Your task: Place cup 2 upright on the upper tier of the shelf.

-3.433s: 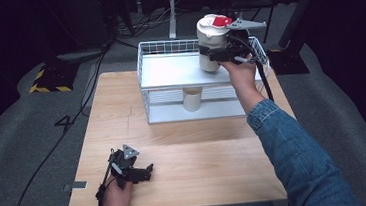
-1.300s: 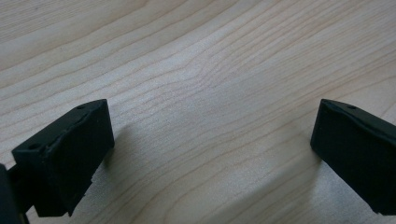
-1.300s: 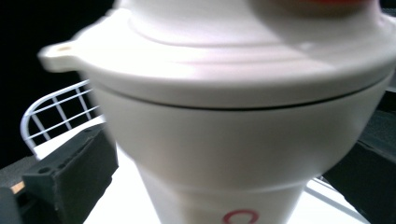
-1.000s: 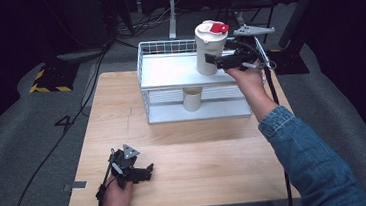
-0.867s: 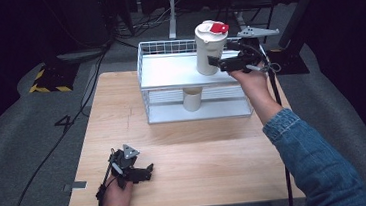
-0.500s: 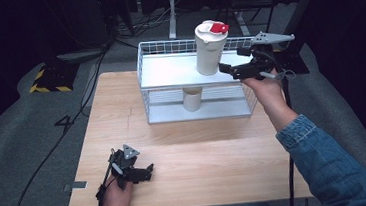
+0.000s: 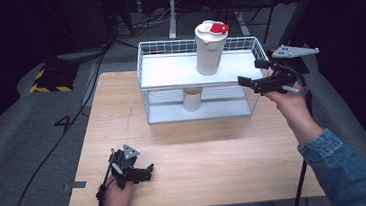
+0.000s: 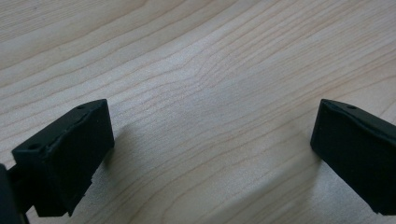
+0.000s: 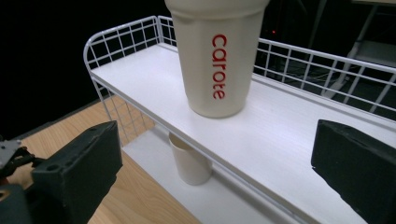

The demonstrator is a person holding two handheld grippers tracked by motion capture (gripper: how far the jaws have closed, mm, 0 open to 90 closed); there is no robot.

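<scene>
A cream tumbler (image 7: 209, 47) with a red lid tab and red "carote" lettering (image 9: 217, 56) stands upright on the top shelf of a white wire rack (image 7: 168, 74). A small cream cup (image 7: 192, 98) (image 9: 189, 161) sits on the lower shelf beneath it. My right gripper (image 7: 250, 78) hangs open just right of the rack, apart from the tumbler, jaws wide with nothing between them (image 9: 219, 172). My left gripper (image 7: 146, 171) rests open on the wooden table (image 7: 200, 151) near the front left, its jaws spread over bare wood (image 8: 210, 140).
The rack's wire rim (image 9: 121, 32) rises along the top shelf's edge. Cables (image 7: 49, 150) trail over the grey floor to the table's left. A yellow-black striped marker (image 7: 48, 79) lies on the floor at the back left.
My right gripper has let go of the tumbler on the top shelf and drawn back to the right, open. The left gripper has stayed put.
</scene>
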